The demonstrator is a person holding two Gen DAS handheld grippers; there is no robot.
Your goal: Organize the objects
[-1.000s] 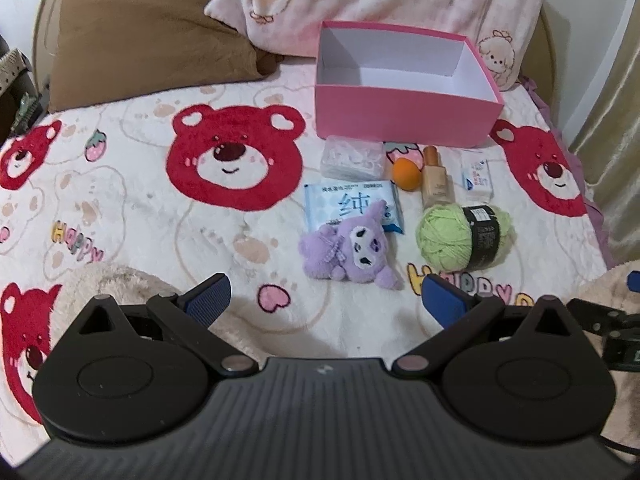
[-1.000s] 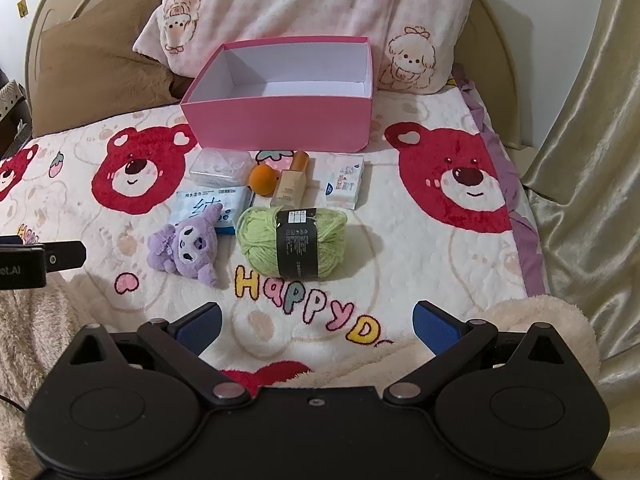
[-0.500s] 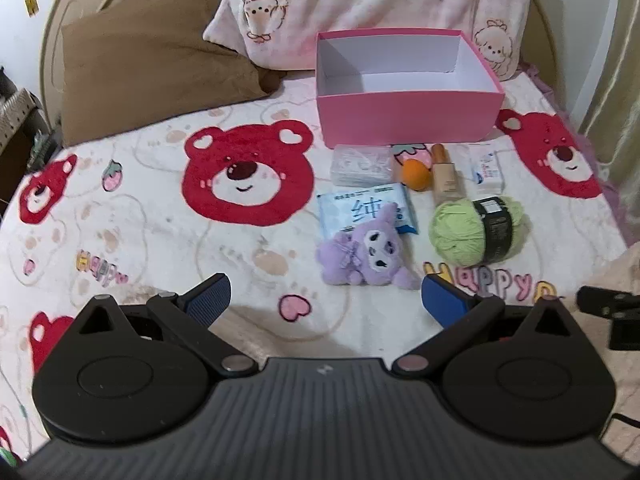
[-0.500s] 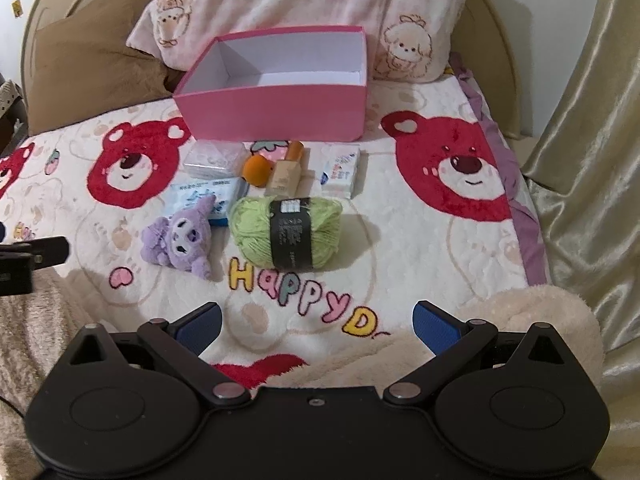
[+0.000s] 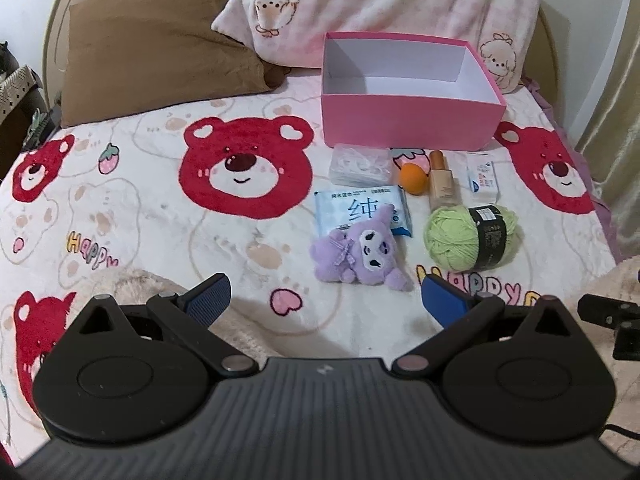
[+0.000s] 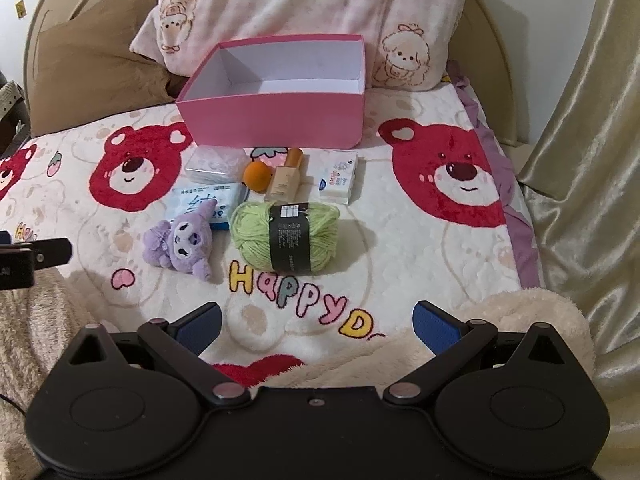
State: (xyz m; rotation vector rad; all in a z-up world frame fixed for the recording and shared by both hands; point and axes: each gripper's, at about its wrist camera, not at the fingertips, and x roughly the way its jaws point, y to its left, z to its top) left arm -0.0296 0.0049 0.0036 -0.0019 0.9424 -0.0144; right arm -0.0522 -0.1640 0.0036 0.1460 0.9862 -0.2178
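Note:
An empty pink box (image 5: 408, 122) (image 6: 276, 122) stands open on the bed before the pillows. In front of it lie a clear plastic pack (image 5: 360, 164), an orange sponge (image 5: 414, 178), a foundation bottle (image 5: 440, 182), a small white packet (image 5: 483, 176), a blue wipes pack (image 5: 360, 210), a purple plush (image 5: 362, 254) (image 6: 180, 242) and a green yarn ball (image 5: 470, 238) (image 6: 286, 236). My left gripper (image 5: 326, 300) is open, just short of the plush. My right gripper (image 6: 316, 320) is open, short of the yarn.
The bed carries a white blanket with red bears (image 5: 244, 168). A brown pillow (image 5: 152, 68) and a pink patterned pillow (image 5: 380, 0) lean at the headboard. A beige fleece throw (image 6: 520, 320) lies at the near edge. Gold curtains (image 6: 580, 120) hang on the right.
Both grippers have drawn back and risen a little, so the box and objects sit slightly farther off. Both stay open; nothing on the bed has moved.

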